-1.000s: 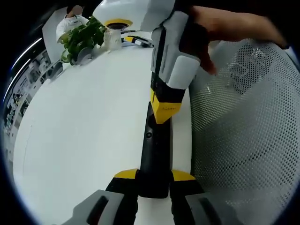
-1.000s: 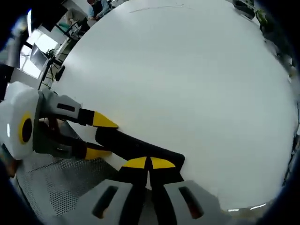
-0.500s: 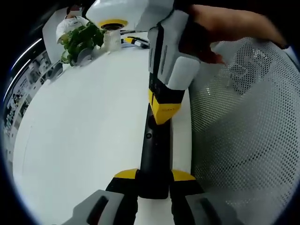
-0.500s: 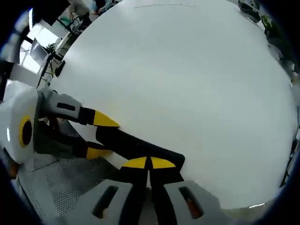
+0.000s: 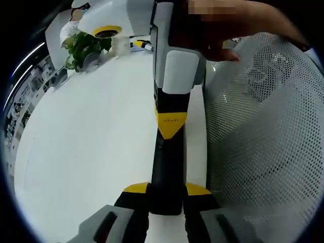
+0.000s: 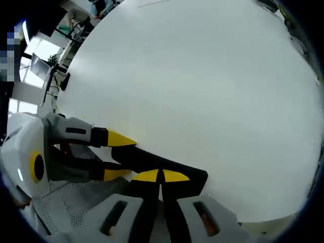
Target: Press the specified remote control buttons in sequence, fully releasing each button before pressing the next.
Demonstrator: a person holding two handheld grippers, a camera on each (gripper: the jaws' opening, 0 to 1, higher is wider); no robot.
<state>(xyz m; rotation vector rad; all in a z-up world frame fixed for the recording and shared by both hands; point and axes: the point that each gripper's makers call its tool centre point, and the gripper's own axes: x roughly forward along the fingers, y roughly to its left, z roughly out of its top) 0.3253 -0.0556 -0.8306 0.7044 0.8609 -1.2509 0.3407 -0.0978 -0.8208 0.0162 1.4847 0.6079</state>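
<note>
A long black remote control lies along the right edge of the white table. My left gripper is shut on its near end, one yellow tip on each side. My right gripper comes down from above, held by a hand, its yellow tips closed together and resting on the remote's top face. In the right gripper view, my right gripper is shut with its tips on the remote control, and the left gripper clamps the remote from the left.
A potted green plant and a white cup stand at the table's far end. A white mesh chair presses against the table edge beside the remote. The wide table top stretches away beyond the remote.
My right gripper has slid a little along the remote toward the left gripper and now stands more upright. The left gripper has kept its hold.
</note>
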